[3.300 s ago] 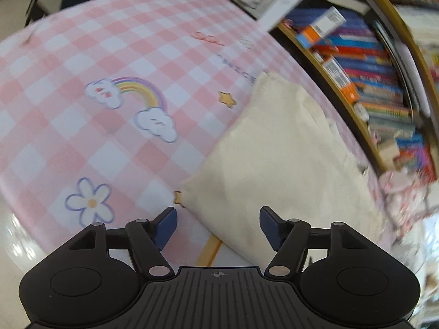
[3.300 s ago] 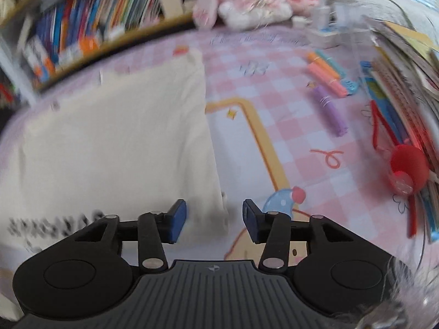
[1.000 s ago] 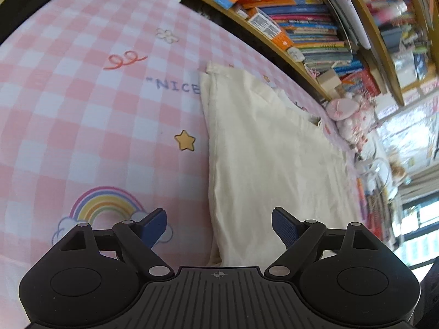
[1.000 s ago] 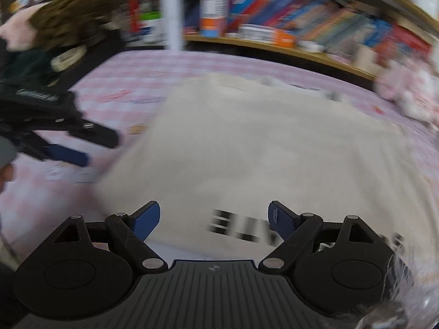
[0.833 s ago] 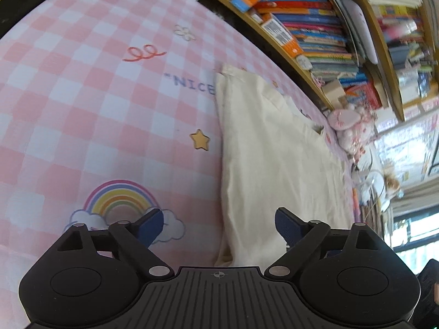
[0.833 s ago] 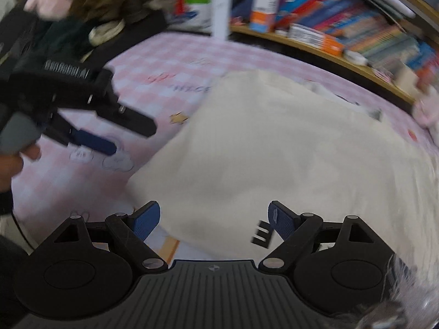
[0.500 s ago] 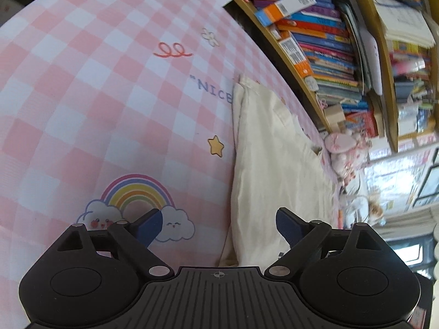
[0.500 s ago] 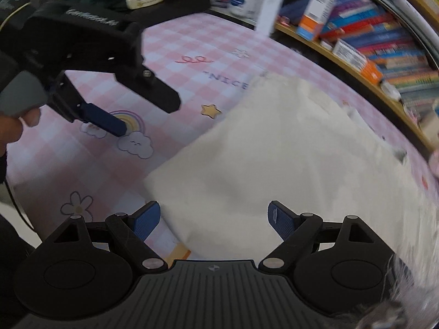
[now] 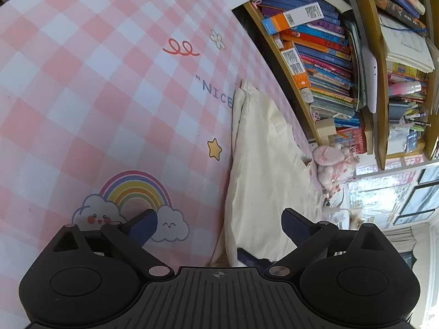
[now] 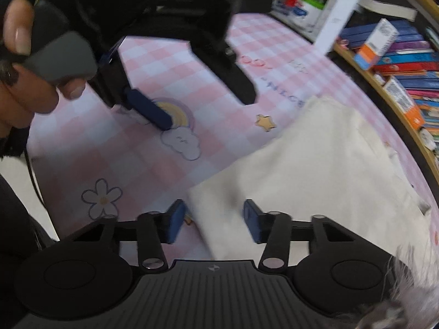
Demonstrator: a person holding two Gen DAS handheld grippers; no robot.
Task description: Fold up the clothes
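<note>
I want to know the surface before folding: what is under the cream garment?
The cream fabric garment lies on a pink-and-white checked tablecloth with cartoon prints; whatever print sits beneath it is covered.

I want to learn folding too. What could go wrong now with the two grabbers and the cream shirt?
1. The right gripper has just been closing around the near corner of the cream shirt, but its pads do not look pressed on the cloth yet. It might catch only the top layer, or slip off.
2. The left gripper is wide open over the rainbow print, beside the shirt's edge. If only one corner lifts, the fold could come out crooked.
</note>
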